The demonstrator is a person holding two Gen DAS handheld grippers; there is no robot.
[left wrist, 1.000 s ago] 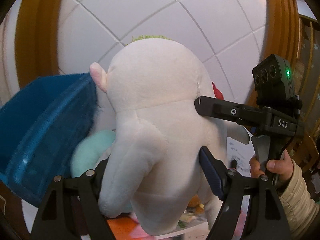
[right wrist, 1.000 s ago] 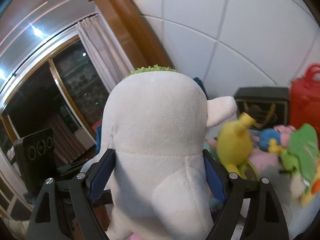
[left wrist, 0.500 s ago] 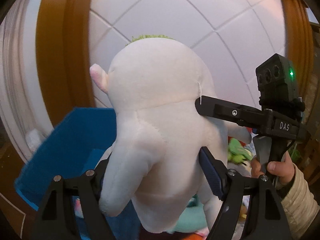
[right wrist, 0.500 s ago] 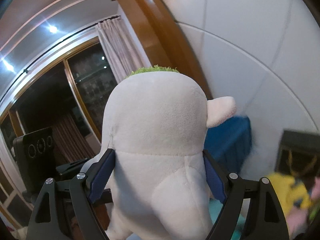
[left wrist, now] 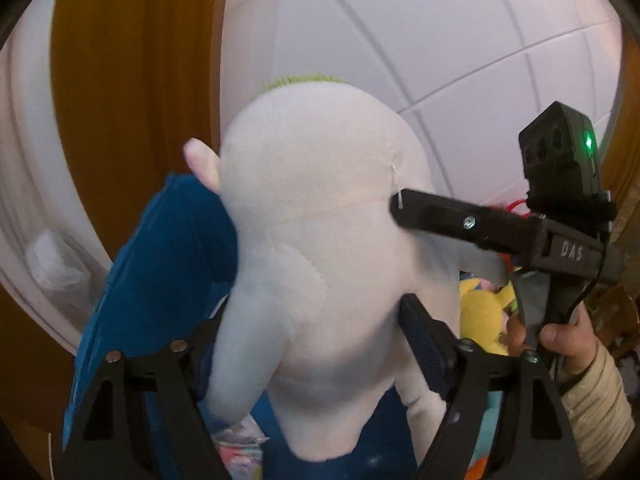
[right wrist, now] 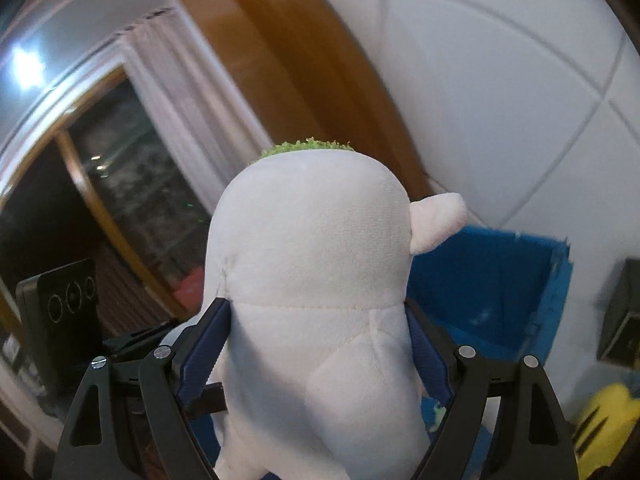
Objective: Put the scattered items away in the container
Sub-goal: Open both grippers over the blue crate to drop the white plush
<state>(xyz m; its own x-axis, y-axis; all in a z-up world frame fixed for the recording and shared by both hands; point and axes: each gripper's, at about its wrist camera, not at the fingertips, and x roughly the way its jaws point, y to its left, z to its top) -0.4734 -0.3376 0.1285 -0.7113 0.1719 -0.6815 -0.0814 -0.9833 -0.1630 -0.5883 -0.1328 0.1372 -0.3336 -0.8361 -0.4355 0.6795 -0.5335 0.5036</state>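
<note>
A large white plush toy (left wrist: 320, 240) with a green tuft on top fills the middle of both views, also in the right wrist view (right wrist: 316, 280). My left gripper (left wrist: 316, 340) is shut on its body, and my right gripper (right wrist: 316, 352) is shut on it from the other side. The right gripper's black finger (left wrist: 460, 222) shows pressing the toy's side in the left wrist view. The blue container (left wrist: 160, 300) is right behind and below the toy; its open inside shows in the right wrist view (right wrist: 488, 300). The toy hides most of the container.
A yellow plush (left wrist: 482, 316) lies on the white tiled floor to the right, also in the right wrist view (right wrist: 604, 420). A wooden door frame (left wrist: 136, 80) and a black box (right wrist: 620, 316) stand nearby. Small items lie in the container's bottom (left wrist: 240, 452).
Both grippers have carried the white plush toward the blue container, which now sits directly behind and under it. The scattered toys have slid to the right edge of view.
</note>
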